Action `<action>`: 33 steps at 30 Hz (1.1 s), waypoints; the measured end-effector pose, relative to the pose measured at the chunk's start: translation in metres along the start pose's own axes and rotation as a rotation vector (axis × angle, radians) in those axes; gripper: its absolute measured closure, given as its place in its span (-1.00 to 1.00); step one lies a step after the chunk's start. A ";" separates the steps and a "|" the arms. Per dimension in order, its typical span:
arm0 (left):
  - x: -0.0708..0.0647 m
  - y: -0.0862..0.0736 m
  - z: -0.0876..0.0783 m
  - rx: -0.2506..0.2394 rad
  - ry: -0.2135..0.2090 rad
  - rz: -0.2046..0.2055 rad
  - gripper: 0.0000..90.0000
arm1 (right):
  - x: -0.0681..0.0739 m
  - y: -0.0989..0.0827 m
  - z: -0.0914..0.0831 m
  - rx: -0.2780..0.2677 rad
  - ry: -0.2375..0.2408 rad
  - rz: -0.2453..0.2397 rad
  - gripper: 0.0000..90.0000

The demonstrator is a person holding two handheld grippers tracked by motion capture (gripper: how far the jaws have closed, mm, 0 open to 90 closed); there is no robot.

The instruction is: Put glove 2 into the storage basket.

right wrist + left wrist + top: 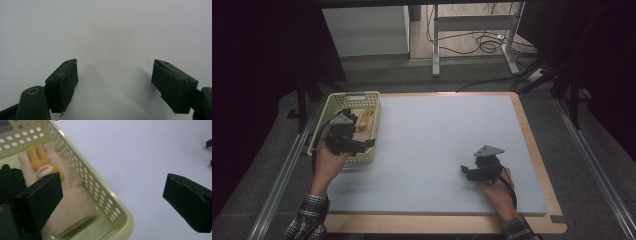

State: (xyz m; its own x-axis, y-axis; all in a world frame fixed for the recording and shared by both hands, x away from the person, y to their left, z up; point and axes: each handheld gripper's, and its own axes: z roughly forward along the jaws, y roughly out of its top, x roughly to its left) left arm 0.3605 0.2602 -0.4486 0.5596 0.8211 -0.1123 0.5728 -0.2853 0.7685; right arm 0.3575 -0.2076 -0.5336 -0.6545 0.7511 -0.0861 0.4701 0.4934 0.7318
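Observation:
A pale yellow-green perforated basket (357,159) stands at the left of the grey mat (437,130). A cream knitted glove (75,202) with orange-yellow fingers lies inside it, also seen from above as the glove (364,121). My left gripper (366,144) hovers over the basket's right side. In the left gripper view it (112,181) is open and holds nothing, one jaw above the glove and the other above the mat, with the basket wall (100,192) between them. My right gripper (467,172) rests low over the mat at the front right. Its jaws (115,67) are open and empty.
Something dark (10,180) lies beside the glove in the basket. The mat sits on a wooden board (532,145) whose edge runs along the right and front. Beyond the table stand desk legs (435,45) and cables on the floor.

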 end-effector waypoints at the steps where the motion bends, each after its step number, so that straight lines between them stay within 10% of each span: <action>1: -0.002 0.000 0.001 -0.002 -0.004 -0.001 -0.94 | 0.000 0.000 0.000 0.000 0.000 -0.001 -0.54; 33: -0.072 0.000 0.035 -0.014 -0.140 0.127 -0.95 | 0.000 0.000 0.000 0.000 0.000 0.001 -0.54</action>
State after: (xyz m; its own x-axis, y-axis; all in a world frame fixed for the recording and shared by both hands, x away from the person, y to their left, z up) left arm 0.3410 0.1836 -0.4629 0.7056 0.7015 -0.0999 0.4845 -0.3748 0.7905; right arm 0.3576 -0.2075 -0.5334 -0.6541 0.7515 -0.0858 0.4706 0.4932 0.7317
